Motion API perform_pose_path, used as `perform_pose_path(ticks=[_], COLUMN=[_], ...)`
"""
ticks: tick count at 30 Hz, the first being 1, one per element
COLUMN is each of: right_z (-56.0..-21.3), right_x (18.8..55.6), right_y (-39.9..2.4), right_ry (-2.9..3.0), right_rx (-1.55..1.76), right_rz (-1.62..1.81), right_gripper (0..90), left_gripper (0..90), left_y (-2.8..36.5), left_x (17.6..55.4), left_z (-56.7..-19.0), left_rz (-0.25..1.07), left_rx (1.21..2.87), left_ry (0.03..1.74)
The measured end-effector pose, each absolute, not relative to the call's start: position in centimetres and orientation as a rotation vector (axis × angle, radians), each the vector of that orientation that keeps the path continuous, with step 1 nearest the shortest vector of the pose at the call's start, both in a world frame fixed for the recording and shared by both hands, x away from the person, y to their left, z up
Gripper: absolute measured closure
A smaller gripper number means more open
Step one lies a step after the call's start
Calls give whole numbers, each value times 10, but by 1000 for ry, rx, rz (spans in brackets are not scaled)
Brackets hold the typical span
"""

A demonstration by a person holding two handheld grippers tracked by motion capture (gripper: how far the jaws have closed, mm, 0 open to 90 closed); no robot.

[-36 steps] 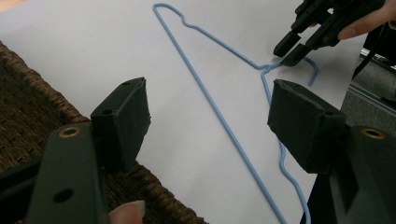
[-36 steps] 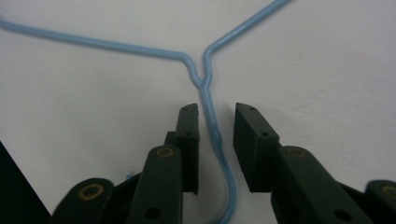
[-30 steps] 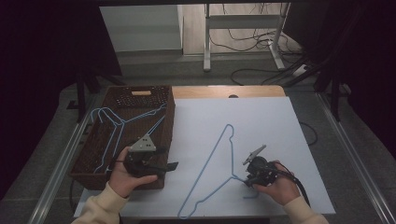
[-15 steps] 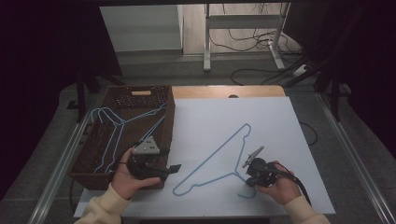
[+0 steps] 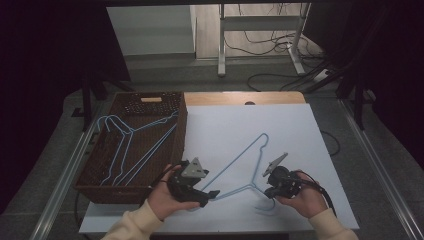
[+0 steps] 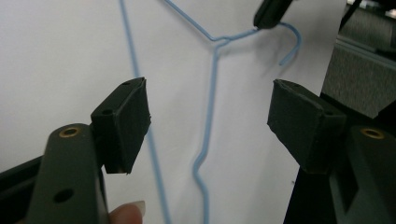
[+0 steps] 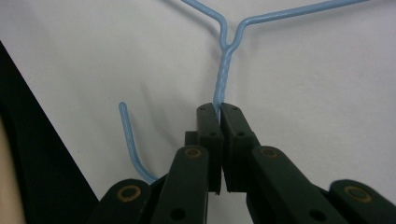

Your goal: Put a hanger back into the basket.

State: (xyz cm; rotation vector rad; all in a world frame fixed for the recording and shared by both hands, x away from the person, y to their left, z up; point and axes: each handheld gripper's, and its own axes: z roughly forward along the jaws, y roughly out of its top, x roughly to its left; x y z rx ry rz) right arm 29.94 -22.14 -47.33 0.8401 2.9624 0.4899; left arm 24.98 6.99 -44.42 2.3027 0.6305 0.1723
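Blue wire hanger [image 5: 243, 165] is lying on the white table [image 5: 300, 130] at lower centre, swung flatter than a second ago; the right claw [image 5: 270, 186] has just pressed together, pinching its neck. The left claw [image 5: 212, 194], spread, is closing in on a shoulder wire. A basket [image 5: 100, 187] with more hangers [image 5: 125, 145] is sitting left, obstructing nothing.

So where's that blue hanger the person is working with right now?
In the high view the blue hanger lies on the white table, right of the wicker basket. The right gripper is shut on its neck; the open left gripper straddles one arm.
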Motion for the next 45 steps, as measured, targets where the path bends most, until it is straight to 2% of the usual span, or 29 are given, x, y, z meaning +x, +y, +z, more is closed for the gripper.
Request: perform_pose_path(ticks=[6,11,23,30,36,40,42,45], right_z=[-471,-470,-466,-459,-455,-445,-441,-436], right_x=[299,299,296,293,293,298,299,302], right_y=[-222,-222,-221,-217,-220,-234,-244,-259], right_ry=[2957,2956,2949,2940,2907,2761,2645,2502], right_rx=[844,844,844,821,845,954,1018,1109], right_rz=[502,506,513,526,606,884,999,1143], right_gripper=[876,876,875,875,864,597,501,404], left_gripper=[307,374,582,816,853,857,857,858], left_y=[37,14,-10,-12,-8,-2,1,7], left_x=[264,281,298,298,299,299,298,298], left_z=[-469,-491,-516,-515,-511,-504,-499,-490], left_rz=[106,23,10,28,19,29,35,37], left_rx=[2377,2390,2448,2462,2451,2420,2394,2359], left_ry=[634,693,680,665,661,681,693,710])
